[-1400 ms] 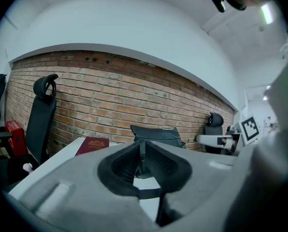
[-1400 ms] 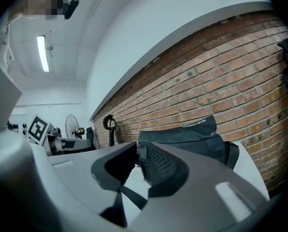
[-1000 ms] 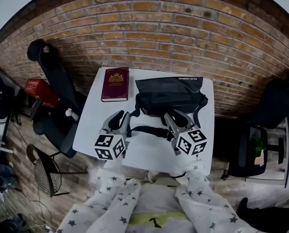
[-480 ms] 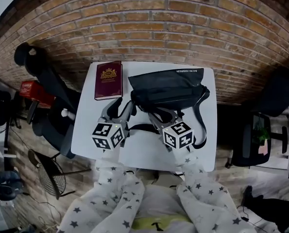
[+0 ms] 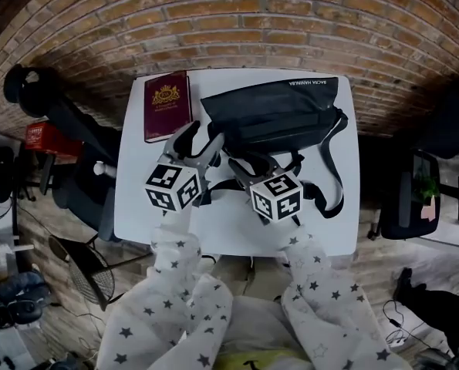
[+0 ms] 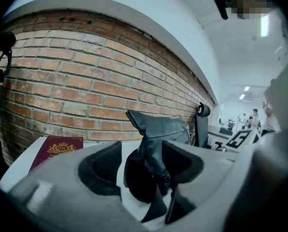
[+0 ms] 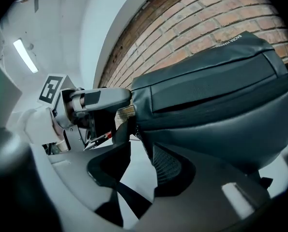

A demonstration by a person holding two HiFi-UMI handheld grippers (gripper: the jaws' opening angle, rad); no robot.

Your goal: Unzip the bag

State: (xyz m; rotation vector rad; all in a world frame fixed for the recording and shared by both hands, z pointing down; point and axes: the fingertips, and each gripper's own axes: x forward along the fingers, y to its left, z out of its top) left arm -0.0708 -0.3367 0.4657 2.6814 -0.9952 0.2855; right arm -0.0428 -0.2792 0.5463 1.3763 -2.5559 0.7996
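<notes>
While both my jaws are opening, bag (image 5: 271, 118) lies just beside the maroon book (image 5: 167, 105), long axis running away from it. My left gripper (image 5: 200, 140) straddles its book-side end untouched; my right gripper (image 5: 248, 160) sits just beyond.

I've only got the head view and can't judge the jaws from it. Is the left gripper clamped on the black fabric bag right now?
Observer: No. The left gripper has its jaws opening. The end of the black fabric bag stands between them, and neither pad visibly squeezes it.
Operator: What's between the right one's jaws?
Observer: The right gripper is opening too, over bare white table and a black strap. The bag's lower edge is at the jaw tips.
</notes>
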